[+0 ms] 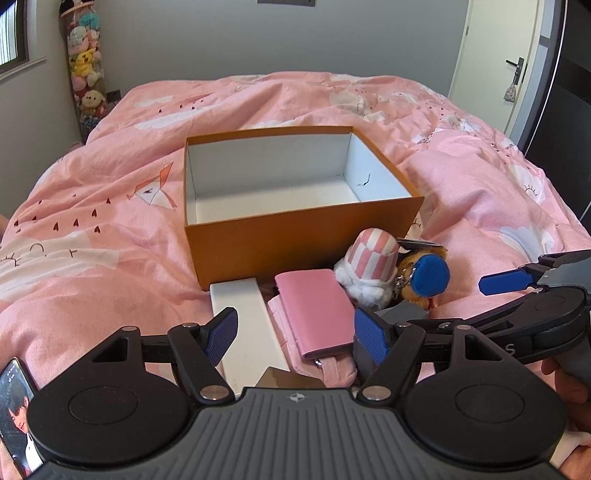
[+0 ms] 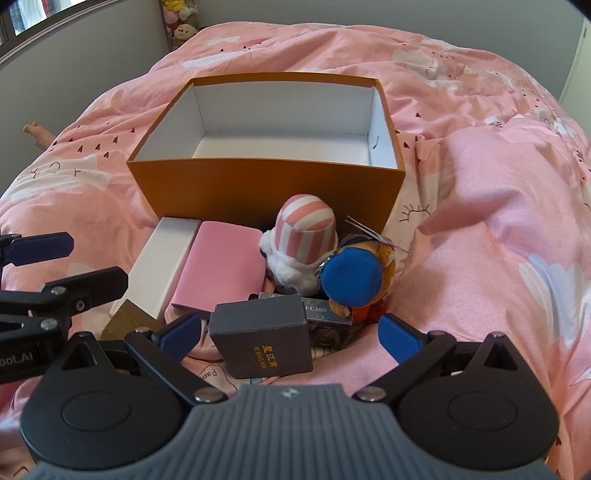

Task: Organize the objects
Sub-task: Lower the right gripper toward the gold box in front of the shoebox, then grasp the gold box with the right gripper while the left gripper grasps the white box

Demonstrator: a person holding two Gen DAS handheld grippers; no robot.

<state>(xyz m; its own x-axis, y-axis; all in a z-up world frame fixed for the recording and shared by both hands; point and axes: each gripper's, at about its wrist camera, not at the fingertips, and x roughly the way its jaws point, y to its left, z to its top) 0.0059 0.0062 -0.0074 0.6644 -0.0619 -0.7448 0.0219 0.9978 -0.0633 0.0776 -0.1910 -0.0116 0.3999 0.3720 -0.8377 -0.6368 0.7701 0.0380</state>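
The dark box (image 2: 264,338) reads "XI JIANG NAN"; another (image 2: 325,312) "CARD".

Soft daylight came from the window (image 1: 13,33) at upper left. Everything stayed sharp, with little glare. Fisheye bending curved the edges.

Small items (image 2: 221,269) lie before the box (image 2: 258,188) on the bed (image 2: 480,184)
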